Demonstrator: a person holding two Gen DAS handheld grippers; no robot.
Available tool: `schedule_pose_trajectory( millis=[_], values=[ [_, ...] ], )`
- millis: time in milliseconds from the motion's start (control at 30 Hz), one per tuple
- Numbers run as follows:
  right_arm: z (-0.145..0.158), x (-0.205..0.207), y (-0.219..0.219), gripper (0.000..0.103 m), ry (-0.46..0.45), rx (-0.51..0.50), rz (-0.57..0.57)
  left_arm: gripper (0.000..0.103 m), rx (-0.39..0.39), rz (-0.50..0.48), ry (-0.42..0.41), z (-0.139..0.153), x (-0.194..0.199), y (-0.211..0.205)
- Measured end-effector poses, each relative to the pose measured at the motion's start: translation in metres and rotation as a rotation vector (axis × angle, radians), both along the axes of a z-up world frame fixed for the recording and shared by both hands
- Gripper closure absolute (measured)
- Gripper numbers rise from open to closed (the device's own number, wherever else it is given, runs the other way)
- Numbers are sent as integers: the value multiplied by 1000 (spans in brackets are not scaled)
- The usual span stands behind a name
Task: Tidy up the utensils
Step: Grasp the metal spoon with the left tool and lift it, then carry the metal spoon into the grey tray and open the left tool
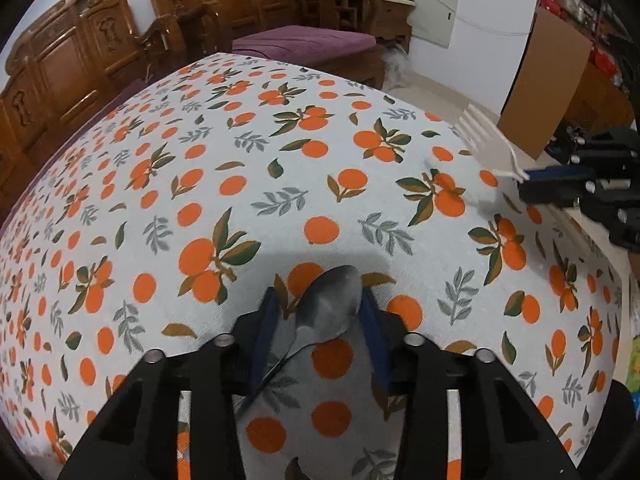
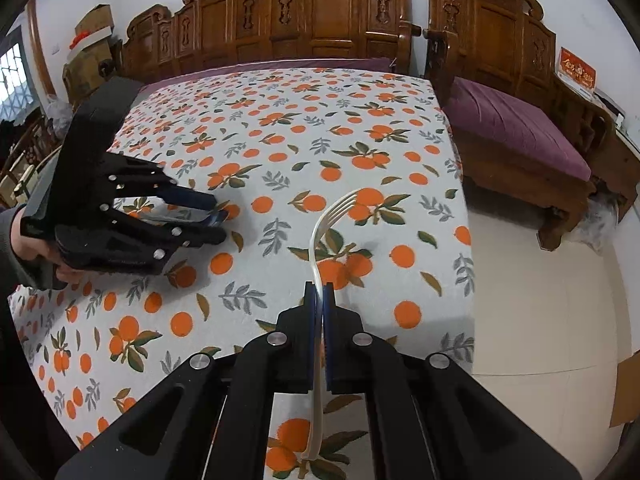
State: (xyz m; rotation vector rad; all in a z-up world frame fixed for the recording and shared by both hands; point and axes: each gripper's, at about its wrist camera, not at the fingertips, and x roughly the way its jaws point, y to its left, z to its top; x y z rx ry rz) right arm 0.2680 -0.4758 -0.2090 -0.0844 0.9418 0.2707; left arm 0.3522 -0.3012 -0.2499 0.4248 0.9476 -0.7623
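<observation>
- A dark grey metal spoon (image 1: 332, 308) was seen between the blue-padded fingers of the black left gripper (image 1: 322, 312), its bowl pointing away from the camera and its handle running back under the left pad.
- The left jaws stood partly apart around the spoon's bowl; whether the pads pressed on it could not be told.
- The spoon lay low over the white tablecloth printed with oranges and leaves (image 1: 240, 184), at the cloth's near edge in the left wrist view.
- A white plastic fork (image 2: 320, 240) was pinched by its handle between the pressed-together blue pads of the black right gripper (image 2: 319, 292), tines pointing forward and curving upward above the tablecloth.
- In the right wrist view the left gripper was held above the cloth's left side, well apart from the fork.
- Carved brown wooden furniture (image 2: 312, 20) stood beyond the tablecloth's far edge.
</observation>
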Motion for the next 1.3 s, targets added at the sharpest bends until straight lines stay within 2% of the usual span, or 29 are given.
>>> schedule_pose_trajectory(
  millis=[33,133,400,800,1067,1300],
  values=[
    [-1,0,2,99,2,4,5,74,0,-1,-1,0,0,-1],
    [-1,-2,10,99,2,21,16,74,0,3,2,1,1,0],
    [0,-9,44,99,-4,39,54,75,-27,103,-25,14,-7,21],
    [43,-25,92,99,-95,40,76,76,-192,248,-180,93,-57,91],
    [64,-38,120,99,-127,23,80,76,-244,330,-249,132,-83,131],
    [84,-43,155,99,-165,47,97,76,-251,425,-293,162,-100,179]
  ],
)
